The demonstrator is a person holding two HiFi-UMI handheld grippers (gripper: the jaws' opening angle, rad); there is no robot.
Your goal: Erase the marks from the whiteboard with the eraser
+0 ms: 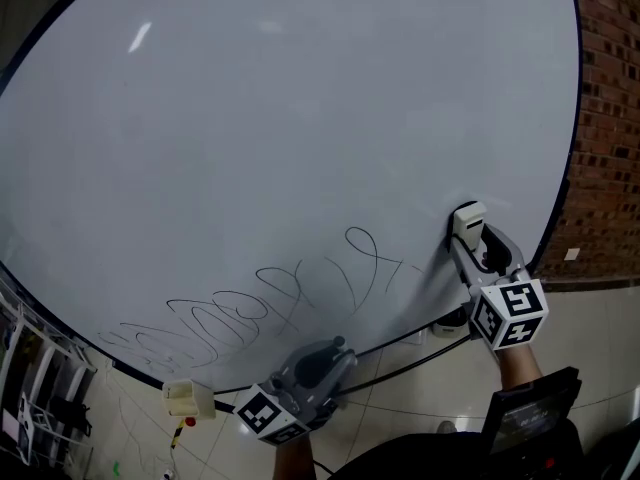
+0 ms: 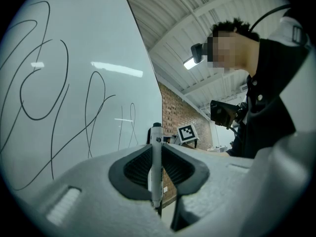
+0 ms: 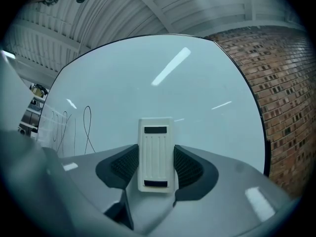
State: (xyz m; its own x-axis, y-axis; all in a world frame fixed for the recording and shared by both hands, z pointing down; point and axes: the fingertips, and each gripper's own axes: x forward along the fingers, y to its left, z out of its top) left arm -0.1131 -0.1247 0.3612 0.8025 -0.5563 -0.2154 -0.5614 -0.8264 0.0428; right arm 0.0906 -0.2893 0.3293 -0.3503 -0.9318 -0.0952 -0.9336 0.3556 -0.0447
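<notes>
Scribbles (image 1: 250, 313) in thin black line ran along the lower part of the whiteboard (image 1: 300, 118), not yet wiped. The eraser (image 3: 156, 154) was well to their right, near the board's lower right edge in the head view. The right tool (image 1: 472, 236) pinched it across its two long sides at about mid-length, with its ribbed white back toward the camera. It looked like a light, stiff plastic block, presumably with a soft wiping face, so a hold on the hard sides seemed sound, though smooth plastic might slip under a firm sideways rub. That wiping face was hidden in every view, and whether it touched the board could not be told. The left tool (image 1: 335, 348), low in the middle of the frame, was closed on a slim marker (image 2: 156, 167) standing upright between its jaws. A small pale object (image 1: 188, 398) at the board's bottom rim was too small to identify.
</notes>
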